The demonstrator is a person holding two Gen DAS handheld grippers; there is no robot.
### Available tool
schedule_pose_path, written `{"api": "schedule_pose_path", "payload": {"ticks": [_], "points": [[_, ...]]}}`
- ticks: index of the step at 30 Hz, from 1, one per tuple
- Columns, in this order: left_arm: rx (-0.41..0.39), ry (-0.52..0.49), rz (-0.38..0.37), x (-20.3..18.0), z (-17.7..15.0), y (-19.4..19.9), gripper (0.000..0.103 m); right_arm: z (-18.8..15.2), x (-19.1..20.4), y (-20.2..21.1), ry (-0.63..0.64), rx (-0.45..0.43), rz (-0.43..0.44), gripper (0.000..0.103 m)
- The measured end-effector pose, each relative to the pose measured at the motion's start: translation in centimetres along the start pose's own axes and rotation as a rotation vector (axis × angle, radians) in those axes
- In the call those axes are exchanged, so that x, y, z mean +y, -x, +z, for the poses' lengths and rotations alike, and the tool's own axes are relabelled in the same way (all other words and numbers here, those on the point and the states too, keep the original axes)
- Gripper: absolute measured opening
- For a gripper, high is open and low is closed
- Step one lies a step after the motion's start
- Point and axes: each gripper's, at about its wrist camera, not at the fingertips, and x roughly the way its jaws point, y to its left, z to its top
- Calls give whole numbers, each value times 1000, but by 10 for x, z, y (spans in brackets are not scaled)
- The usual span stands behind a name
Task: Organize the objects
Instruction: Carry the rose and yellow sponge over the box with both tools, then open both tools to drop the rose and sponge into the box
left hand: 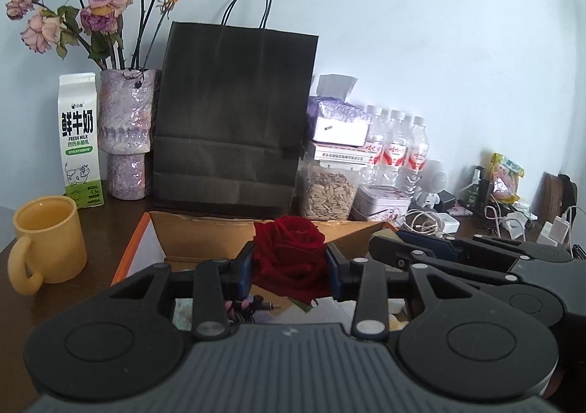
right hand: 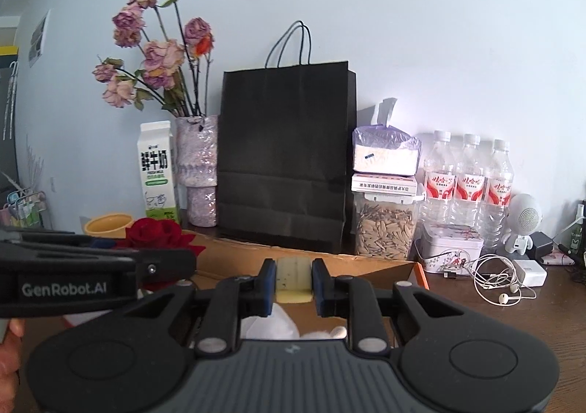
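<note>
Your left claw [left hand: 289, 262] pinches the red rose [left hand: 287, 251]; your right claw [right hand: 293, 284] pinches a pale yellow block [right hand: 293, 275]. Both hang over the cardboard box [left hand: 205, 237], neither placed; vase [left hand: 126, 134] at ten o'clock.

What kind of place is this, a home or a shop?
Most likely a home, on a cluttered desk or side table against a wall: a vase of dried roses, a fresh milk carton, and chargers with tangled earphones suggest everyday living space.
</note>
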Motion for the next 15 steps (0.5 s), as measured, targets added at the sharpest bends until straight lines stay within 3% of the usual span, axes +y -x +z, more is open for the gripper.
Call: {"api": "schedule_pose_path", "payload": {"ticks": [13, 15], "points": [[41, -19, 12, 11, 3, -43, 39, -13, -20, -42, -32, 75, -10, 20], [52, -21, 11, 11, 2, -44, 46, -15, -20, -44, -29, 87, -13, 20]]}}
